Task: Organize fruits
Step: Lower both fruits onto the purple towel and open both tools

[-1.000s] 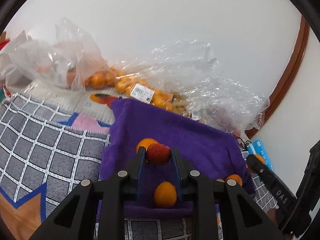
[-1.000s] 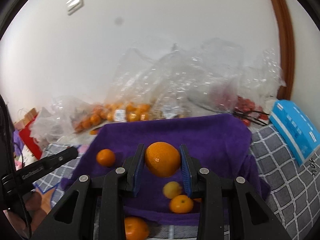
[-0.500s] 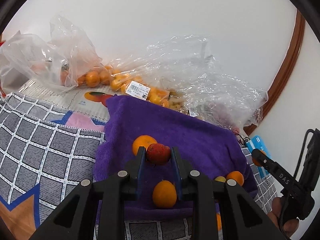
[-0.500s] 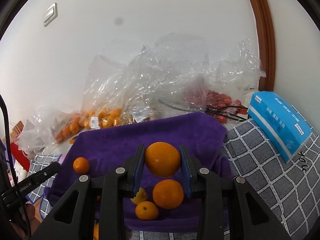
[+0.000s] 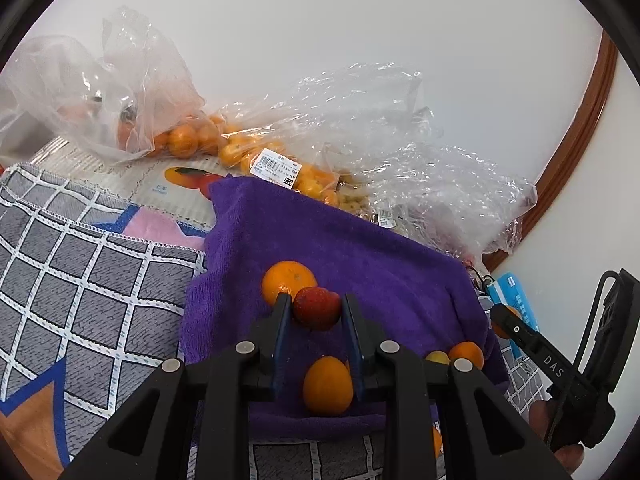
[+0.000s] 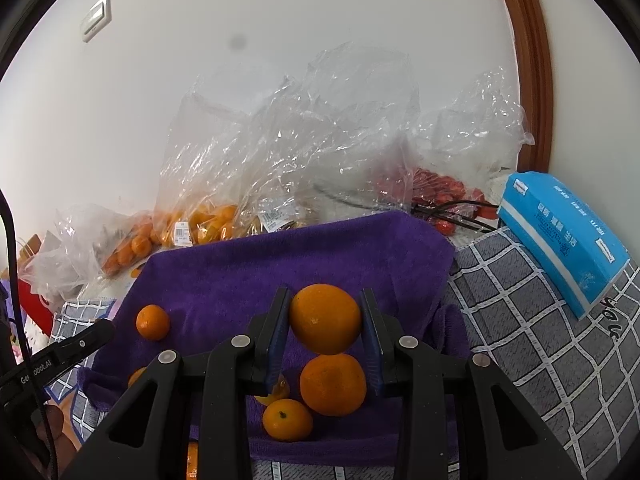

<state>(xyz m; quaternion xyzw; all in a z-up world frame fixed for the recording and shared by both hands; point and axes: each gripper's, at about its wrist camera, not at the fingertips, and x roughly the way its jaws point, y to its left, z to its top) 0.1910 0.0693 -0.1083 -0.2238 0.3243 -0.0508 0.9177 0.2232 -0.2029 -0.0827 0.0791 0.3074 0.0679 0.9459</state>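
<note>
Still, left tongs (image 5: 313, 309) pinch red fruit (image 5: 317, 307), right tongs (image 6: 325, 317) orange (image 6: 325, 318); right shifted rightward.

Both views rode low on the grippers, tilted down over a purple towel (image 5: 360, 248) toward a white wall (image 5: 360, 60). The left wrist camera looked past its own fingers (image 5: 280, 320) from the towel's near left edge, close in, with checked cloth (image 5: 80, 280) filling its left side and the right gripper (image 5: 516, 328) poking in from the right. The right wrist camera sat at the near right, equally close, catching a blue tissue pack (image 6: 560, 236) on its right and the left gripper (image 6: 92, 334) at its left. Both shared the towel, the clear bags (image 6: 300, 152) along the far wall and the brown door frame (image 6: 532, 80).
</note>
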